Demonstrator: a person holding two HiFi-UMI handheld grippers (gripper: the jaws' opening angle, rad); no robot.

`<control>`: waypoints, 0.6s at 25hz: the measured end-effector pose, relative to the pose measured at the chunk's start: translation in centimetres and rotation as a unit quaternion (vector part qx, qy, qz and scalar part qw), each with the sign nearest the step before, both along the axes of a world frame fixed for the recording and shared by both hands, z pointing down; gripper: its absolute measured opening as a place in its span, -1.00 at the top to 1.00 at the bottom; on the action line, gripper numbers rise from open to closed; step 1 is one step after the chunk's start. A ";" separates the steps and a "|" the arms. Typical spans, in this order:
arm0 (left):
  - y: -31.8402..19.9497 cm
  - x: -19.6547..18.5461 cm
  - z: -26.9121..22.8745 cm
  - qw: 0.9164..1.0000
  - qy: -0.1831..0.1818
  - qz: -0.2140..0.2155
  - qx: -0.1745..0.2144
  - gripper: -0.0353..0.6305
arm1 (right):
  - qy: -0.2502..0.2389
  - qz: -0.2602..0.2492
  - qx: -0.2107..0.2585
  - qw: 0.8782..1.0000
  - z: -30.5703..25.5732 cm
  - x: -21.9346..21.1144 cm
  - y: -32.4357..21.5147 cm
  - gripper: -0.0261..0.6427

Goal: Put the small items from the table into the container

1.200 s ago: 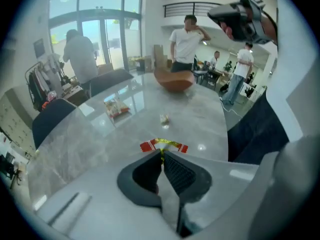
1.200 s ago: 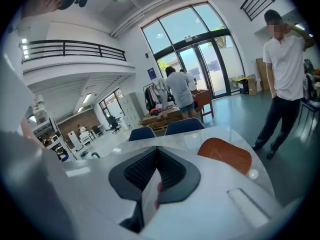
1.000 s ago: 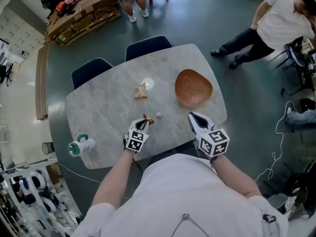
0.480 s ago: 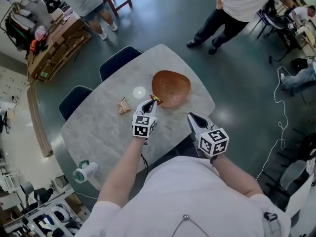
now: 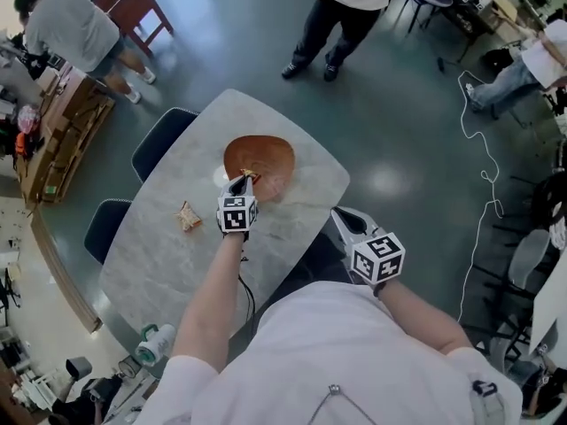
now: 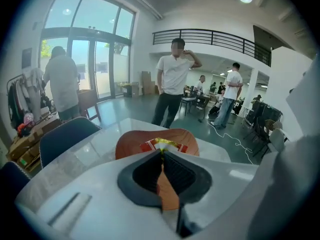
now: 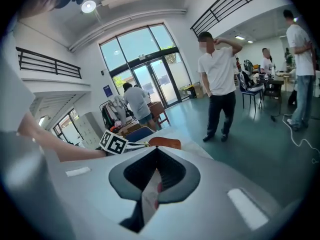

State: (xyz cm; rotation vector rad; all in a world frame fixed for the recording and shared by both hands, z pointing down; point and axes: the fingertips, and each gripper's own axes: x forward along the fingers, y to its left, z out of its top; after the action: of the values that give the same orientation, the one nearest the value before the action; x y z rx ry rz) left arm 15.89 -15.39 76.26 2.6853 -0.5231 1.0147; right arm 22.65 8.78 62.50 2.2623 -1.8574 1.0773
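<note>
The brown wooden bowl (image 5: pixel 261 158) sits on the marble table (image 5: pixel 168 255). My left gripper (image 5: pixel 241 182) is shut on a small red and yellow wrapper (image 5: pixel 249 176) and holds it over the bowl's near rim. In the left gripper view the wrapper (image 6: pixel 165 144) sticks out past the jaws of the left gripper (image 6: pixel 161 153), with the bowl (image 6: pixel 130 143) just behind it. My right gripper (image 5: pixel 342 216) is shut with nothing in it, off the table's near right edge. In its own view the right gripper (image 7: pixel 156 152) faces the bowl (image 7: pixel 166 142).
A tan snack packet (image 5: pixel 188 216) lies on the table left of the left gripper. A white and green mug (image 5: pixel 153 344) lies near the table's bottom left corner. Two dark chairs (image 5: pixel 164 140) stand along the left side. People stand beyond the table.
My left gripper has carried the wrapper from the middle of the table across to the bowl. The right gripper has drifted along the near edge, still shut.
</note>
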 end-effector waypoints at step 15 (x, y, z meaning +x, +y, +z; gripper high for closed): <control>-0.7 1.8 9.0 0.988 -0.142 0.009 -0.057 0.83 | -0.012 0.063 -0.025 0.998 1.3 4.0 5.2 0.83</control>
State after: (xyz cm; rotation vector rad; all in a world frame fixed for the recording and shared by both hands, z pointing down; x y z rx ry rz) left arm 17.69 -16.10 85.24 2.4635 -0.4768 1.3985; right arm 26.66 13.98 63.81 2.3776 -1.6950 1.1570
